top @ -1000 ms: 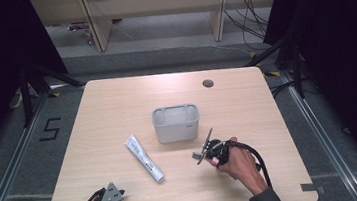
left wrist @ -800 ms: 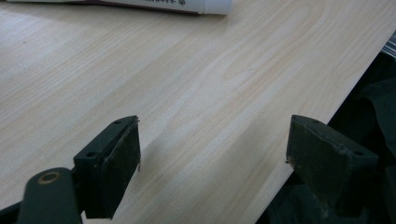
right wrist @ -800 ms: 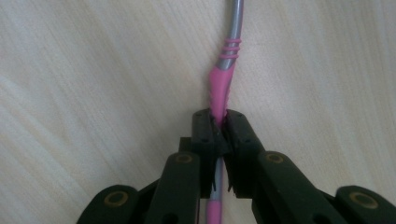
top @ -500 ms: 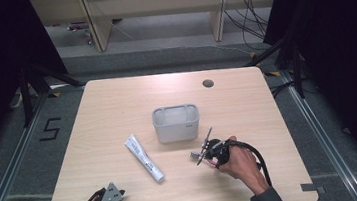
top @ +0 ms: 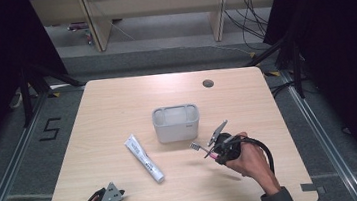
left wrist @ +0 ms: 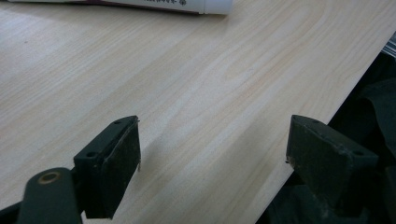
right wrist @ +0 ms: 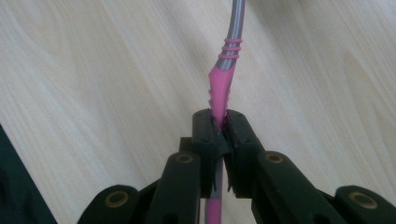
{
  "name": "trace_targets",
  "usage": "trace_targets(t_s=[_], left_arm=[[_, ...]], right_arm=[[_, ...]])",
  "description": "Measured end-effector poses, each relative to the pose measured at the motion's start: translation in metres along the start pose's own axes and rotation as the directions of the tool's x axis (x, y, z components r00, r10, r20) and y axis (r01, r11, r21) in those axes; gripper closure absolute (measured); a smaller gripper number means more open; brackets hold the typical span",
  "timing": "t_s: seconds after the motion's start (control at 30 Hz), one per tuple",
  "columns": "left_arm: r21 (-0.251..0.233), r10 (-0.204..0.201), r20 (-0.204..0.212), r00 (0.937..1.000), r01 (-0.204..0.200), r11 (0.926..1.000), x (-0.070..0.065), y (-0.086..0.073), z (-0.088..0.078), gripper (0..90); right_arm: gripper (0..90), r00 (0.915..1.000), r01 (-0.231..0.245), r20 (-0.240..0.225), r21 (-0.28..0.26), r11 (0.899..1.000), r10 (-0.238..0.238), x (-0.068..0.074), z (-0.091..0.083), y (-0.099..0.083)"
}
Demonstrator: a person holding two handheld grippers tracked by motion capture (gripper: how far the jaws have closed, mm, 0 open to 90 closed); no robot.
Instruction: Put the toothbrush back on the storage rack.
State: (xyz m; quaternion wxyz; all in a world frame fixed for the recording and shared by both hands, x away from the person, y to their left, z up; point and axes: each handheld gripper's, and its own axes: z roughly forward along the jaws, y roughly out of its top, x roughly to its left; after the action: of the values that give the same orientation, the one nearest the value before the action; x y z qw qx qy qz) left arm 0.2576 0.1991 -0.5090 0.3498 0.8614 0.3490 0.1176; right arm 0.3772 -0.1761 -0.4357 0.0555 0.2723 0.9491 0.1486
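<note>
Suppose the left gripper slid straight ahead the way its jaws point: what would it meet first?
Probably the white tube: it lies across the table ahead of the open left gripper, with bare wood between. Depth is hard to judge.

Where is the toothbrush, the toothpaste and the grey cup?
toothbrush (right wrist: 219, 86), right gripper view, pink grip of its handle.
toothpaste (top: 144, 159), high view, middle of the white tube.
grey cup (top: 177, 128), high view, its front wall.

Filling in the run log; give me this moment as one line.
right gripper: shut on toothbrush, lifted off table | left gripper: open, idle | grey holder: upright | toothpaste tube: lying flat
</note>
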Motion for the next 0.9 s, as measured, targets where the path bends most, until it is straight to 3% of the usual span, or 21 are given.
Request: trace_targets(t_s=[0.17,0.2,0.23,0.27,0.37,0.43,0.47,0.5,0.57,0.63,0.67,0.73,0.77,0.8,0.87,0.9], left_arm=[[0.001,0.006,-0.001,1.0000,-0.006,1.0000,0.001,0.000,0.000,17.1],[-0.001,0.003,-0.001,1.0000,-0.003,1.0000,0.000,0.000,0.000,17.1],[-0.001,0.003,-0.001,1.0000,-0.003,1.0000,0.000,0.000,0.000,17.1],[-0.003,0.002,0.000,1.0000,-0.002,1.0000,0.000,0.000,0.000,17.1],[0.001,0.003,-0.001,1.0000,-0.003,1.0000,0.001,0.000,0.000,17.1],[0.001,0.004,-0.002,1.0000,-0.004,1.0000,0.001,0.000,-0.001,17.1],[-0.003,0.001,-0.001,1.0000,-0.001,1.0000,0.001,0.000,-0.001,17.1],[-0.003,0.001,-0.001,1.0000,-0.001,1.0000,0.001,0.000,-0.001,17.1],[-0.004,-0.003,-0.002,1.0000,0.003,1.0000,0.001,0.000,-0.001,17.1],[-0.003,0.000,-0.001,1.0000,0.000,1.0000,0.001,0.000,-0.001,17.1],[-0.003,0.000,-0.001,1.0000,0.000,1.0000,0.001,0.000,-0.001,17.1],[-0.006,-0.001,-0.002,1.0000,0.001,1.0000,0.001,0.000,0.000,17.1],[-0.006,-0.001,-0.002,1.0000,0.001,1.0000,0.001,0.000,0.000,17.1],[-0.005,0.000,-0.001,1.0000,0.000,1.0000,0.001,0.000,0.000,17.1],[-0.007,-0.007,-0.001,1.0000,0.007,1.0000,0.000,0.000,0.000,17.1],[-0.007,-0.007,-0.001,1.0000,0.007,1.0000,0.000,0.000,0.000,17.1]], right_arm=[[83.8,0.9999,0.005,-0.009,-0.061,0.998,-0.006,-0.003,-0.006,-0.003],[83.8,0.9993,-0.021,-0.033,-0.107,0.994,0.017,-0.003,-0.010,-0.003],[83.8,0.9993,-0.021,-0.033,-0.107,0.994,0.017,-0.003,-0.010,-0.003],[83.8,0.9989,-0.011,-0.048,-0.152,0.988,0.003,-0.004,-0.013,-0.004],[83.8,0.9983,-0.027,-0.055,-0.179,0.983,0.018,-0.002,-0.015,-0.005],[83.8,0.9978,-0.042,-0.060,-0.231,0.972,0.029,-0.003,-0.018,-0.005],[83.8,0.9986,-0.024,-0.051,-0.268,0.963,0.010,-0.005,-0.019,-0.005],[83.8,0.9986,-0.024,-0.051,-0.268,0.963,0.010,-0.005,-0.019,-0.005],[83.8,0.9969,-0.066,-0.061,-0.286,0.956,0.050,-0.005,-0.023,-0.006],[83.8,0.9958,-0.078,-0.072,-0.358,0.930,0.056,-0.006,-0.027,-0.008],[83.8,0.9958,-0.078,-0.072,-0.358,0.930,0.056,-0.006,-0.027,-0.008],[83.8,0.9951,-0.095,-0.066,-0.418,0.904,0.074,-0.008,-0.032,-0.009],[83.8,0.9951,-0.095,-0.066,-0.418,0.904,0.074,-0.008,-0.032,-0.009],[83.8,0.9966,-0.082,-0.047,-0.449,0.890,0.068,-0.009,-0.037,-0.009],[83.8,0.9953,-0.095,-0.061,-0.479,0.873,0.075,-0.009,-0.041,-0.008],[83.8,0.9953,-0.095,-0.061,-0.479,0.873,0.075,-0.009,-0.041,-0.008]])
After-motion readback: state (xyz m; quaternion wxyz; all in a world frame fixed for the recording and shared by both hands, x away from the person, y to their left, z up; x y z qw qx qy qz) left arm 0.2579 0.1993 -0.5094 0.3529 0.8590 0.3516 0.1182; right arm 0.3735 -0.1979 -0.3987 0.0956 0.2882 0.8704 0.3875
